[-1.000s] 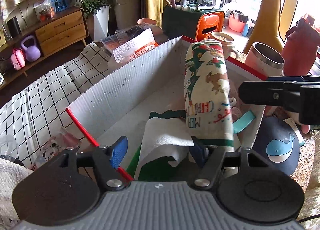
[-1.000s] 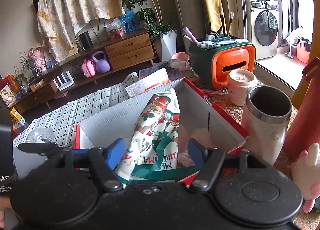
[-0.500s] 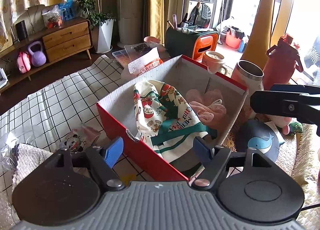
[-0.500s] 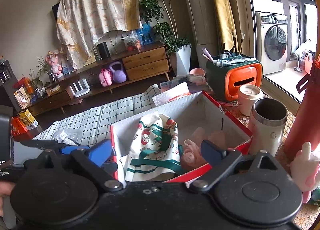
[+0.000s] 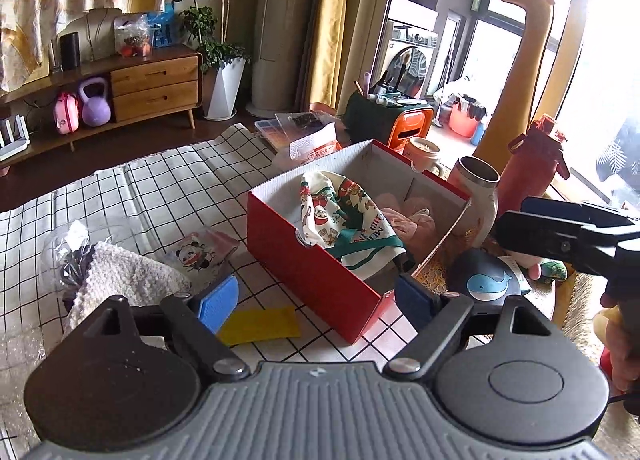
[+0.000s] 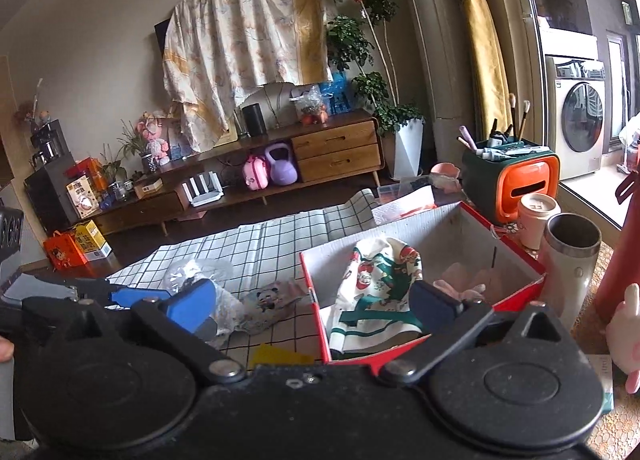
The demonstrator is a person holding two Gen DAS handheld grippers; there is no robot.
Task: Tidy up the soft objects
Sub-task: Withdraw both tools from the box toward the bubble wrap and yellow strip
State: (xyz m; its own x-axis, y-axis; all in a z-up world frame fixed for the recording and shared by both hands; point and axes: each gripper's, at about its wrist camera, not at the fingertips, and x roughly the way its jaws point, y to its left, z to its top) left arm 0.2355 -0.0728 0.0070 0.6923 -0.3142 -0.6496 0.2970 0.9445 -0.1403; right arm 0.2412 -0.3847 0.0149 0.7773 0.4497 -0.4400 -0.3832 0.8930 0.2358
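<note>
A red cardboard box (image 5: 316, 268) (image 6: 316, 302) sits on the checked cloth. Inside it lie a Christmas-print cloth with green straps (image 5: 344, 220) (image 6: 376, 280) and a pink soft thing (image 5: 412, 216) (image 6: 460, 284). My left gripper (image 5: 316, 300) hangs above and in front of the box, jaws opening, nothing between them. My right gripper (image 6: 312, 300) is also back from the box, jaws still opening and empty. A white fluffy towel (image 5: 120, 276), a panda-print pouch (image 5: 200, 252) (image 6: 266, 300) and a yellow cloth (image 5: 260, 326) (image 6: 280, 356) lie left of the box.
A steel tumbler (image 5: 478, 196) (image 6: 570, 252), a red bottle (image 5: 528, 172), a paper cup (image 6: 534, 220) and an orange-green organizer (image 6: 512, 184) stand right of and behind the box. A dark whale cushion (image 5: 486, 276) and a pink plush (image 6: 628, 344) lie at right. Crumpled plastic (image 5: 68, 248) lies far left.
Both grippers let go of the Christmas cloth, which dropped into the box, then opened wider and pulled back and up, so the whole box now shows.
</note>
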